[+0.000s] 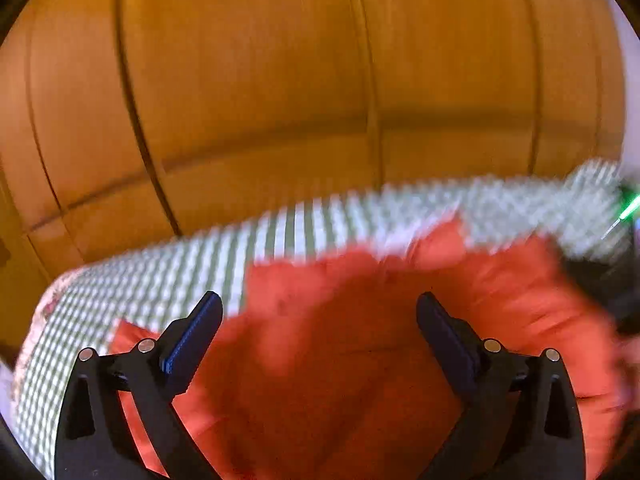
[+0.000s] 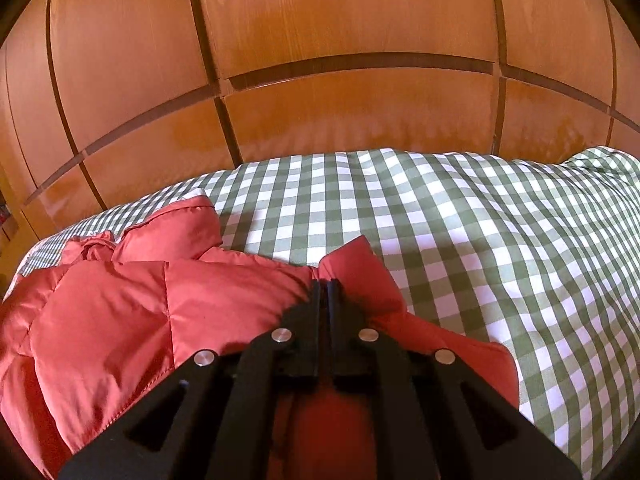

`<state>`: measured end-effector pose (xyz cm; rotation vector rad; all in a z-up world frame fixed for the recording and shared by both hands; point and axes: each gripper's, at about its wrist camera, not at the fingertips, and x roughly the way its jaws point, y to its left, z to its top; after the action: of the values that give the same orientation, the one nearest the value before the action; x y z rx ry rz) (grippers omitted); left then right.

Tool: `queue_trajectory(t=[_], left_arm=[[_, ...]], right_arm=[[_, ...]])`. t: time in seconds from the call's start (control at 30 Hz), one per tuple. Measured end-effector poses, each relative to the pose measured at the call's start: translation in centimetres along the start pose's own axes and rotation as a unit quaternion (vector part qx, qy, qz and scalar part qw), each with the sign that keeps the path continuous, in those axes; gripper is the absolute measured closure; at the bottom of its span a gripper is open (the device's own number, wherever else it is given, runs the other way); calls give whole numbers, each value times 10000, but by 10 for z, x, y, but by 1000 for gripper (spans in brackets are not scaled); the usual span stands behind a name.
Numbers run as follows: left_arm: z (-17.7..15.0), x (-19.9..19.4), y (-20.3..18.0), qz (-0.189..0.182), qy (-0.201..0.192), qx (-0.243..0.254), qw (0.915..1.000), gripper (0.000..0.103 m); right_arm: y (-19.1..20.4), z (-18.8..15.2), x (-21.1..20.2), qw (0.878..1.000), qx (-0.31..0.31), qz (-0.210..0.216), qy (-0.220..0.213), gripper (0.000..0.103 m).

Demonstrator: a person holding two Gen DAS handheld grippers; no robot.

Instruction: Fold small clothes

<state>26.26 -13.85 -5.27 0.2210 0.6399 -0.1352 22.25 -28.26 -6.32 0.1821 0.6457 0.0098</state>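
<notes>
A red quilted puffer jacket (image 2: 120, 312) lies rumpled on a green-and-white checked cloth (image 2: 460, 240). My right gripper (image 2: 326, 283) is shut, and a red flap of the jacket's edge stands up pinched at its tips. In the left wrist view, which is blurred, the jacket (image 1: 340, 360) fills the lower middle. My left gripper (image 1: 319, 298) hangs over it with its jaws wide open and nothing between the blue pads (image 1: 188, 344).
Orange-brown wooden cupboard panels (image 2: 340, 120) rise right behind the checked cloth (image 1: 160, 280). A dark blurred shape with a green light (image 1: 628, 208) sits at the right edge of the left wrist view. Bare checked cloth lies to the right of the jacket.
</notes>
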Motion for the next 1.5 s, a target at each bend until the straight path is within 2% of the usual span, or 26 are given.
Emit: queue_trajectory(t=[0.03, 0.07, 0.17, 0.23, 0.47, 0.53, 0.63, 0.7, 0.77, 0.87, 0.9, 0.93, 0.97, 1.1, 1.27, 1.33, 1.37, 1.5], left_arm=[[-8, 15, 2, -207, 180, -74, 9996, 6], [-15, 22, 10, -503, 115, -294, 9982, 5], [-24, 25, 30, -966, 66, -740, 9925, 4], [-27, 28, 38, -1139, 106, -912, 9892, 4], [-32, 30, 31, -1115, 159, -964, 9889, 4], [-31, 23, 29, -971, 207, -991, 9901, 4], [-42, -3, 34, -886, 90, -1201, 9888, 4], [-55, -26, 42, -942, -90, -1447, 9849, 4], [-73, -52, 53, -1051, -264, -1672, 9799, 4], [-98, -78, 73, -948, -363, -1927, 9760, 4], [-109, -87, 81, -858, -388, -2012, 9750, 4], [-120, -96, 90, -769, -407, -2061, 9746, 4], [-126, -102, 96, -711, -435, -2067, 9748, 4], [-153, -127, 121, -286, -485, -2093, 9762, 4], [-187, -141, 156, -197, -417, -2760, 9600, 4], [-200, -140, 168, -190, -324, -3113, 9496, 4], [-205, -141, 169, -217, -287, -3250, 9450, 4], [-217, -134, 176, -480, -142, -3755, 9255, 4]], right_arm=[[-2, 0, -1, 10000, 50, 34, -14, 99], [-3, 1, -2, 9999, 97, 62, -28, 99], [-5, 1, -1, 9998, 146, 126, 5, 99], [-4, 1, 0, 9998, 131, 120, 19, 99], [-4, 0, -2, 9998, 129, 145, -34, 98], [-4, -1, -6, 9996, 139, 195, -124, 96], [-6, -2, -13, 9989, 192, 276, -327, 79], [-8, -3, -18, 9981, 256, 324, -460, 48], [-8, -3, -21, 9977, 259, 337, -528, 34], [-4, -2, -23, 9979, 186, 269, -562, 25], [-3, -2, -24, 9980, 163, 204, -578, 19], [-2, -2, -25, 9981, 157, 97, -590, 8], [-1, -2, -26, 9981, 169, -57, -591, 3], [0, -3, -27, 9978, 179, -363, -522, 2], [5, -1, -35, 9965, 11, -803, -244, 2], [10, -4, -58, 9934, -46, -1072, -405, 2], [12, -8, -69, 9928, -33, -1082, -518, 2], [25, -35, -129, 9932, 86, -551, -1017, 2]])
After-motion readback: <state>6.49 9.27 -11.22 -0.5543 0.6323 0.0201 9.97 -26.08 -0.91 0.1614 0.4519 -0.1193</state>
